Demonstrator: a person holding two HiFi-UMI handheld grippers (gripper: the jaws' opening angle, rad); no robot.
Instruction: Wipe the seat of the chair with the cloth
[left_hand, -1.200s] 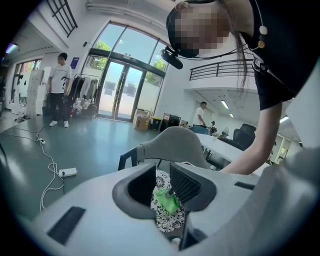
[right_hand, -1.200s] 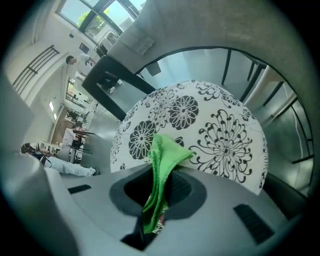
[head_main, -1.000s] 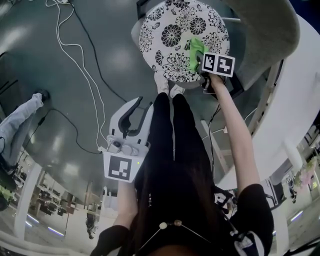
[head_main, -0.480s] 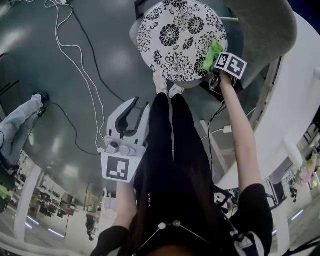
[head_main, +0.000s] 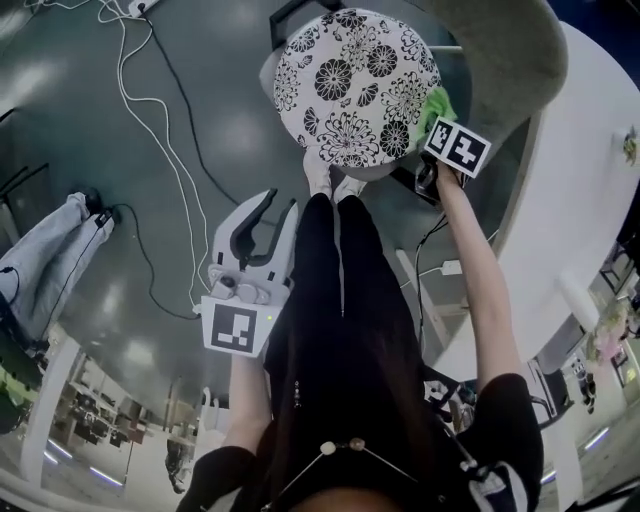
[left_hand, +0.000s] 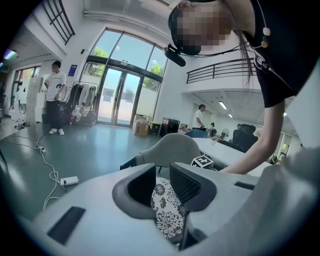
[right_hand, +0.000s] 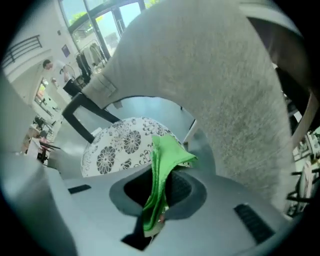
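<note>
One chair (head_main: 500, 60) with a round flower-patterned seat (head_main: 355, 85) stands on the floor. Left claw (head_main: 265, 215), jaws apart and empty, hangs well short of that seat. Right claw (right_hand: 160, 187) is clamped on the green cloth (right_hand: 162, 160) at the seat's right rim.

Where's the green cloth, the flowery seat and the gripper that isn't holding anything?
green cloth (right_hand: 165, 156): right gripper view, on its upper fold.
flowery seat (head_main: 350, 90): head view, middle of the round top.
left gripper (head_main: 281, 205): head view, midway between its open jaws' tips.
</note>
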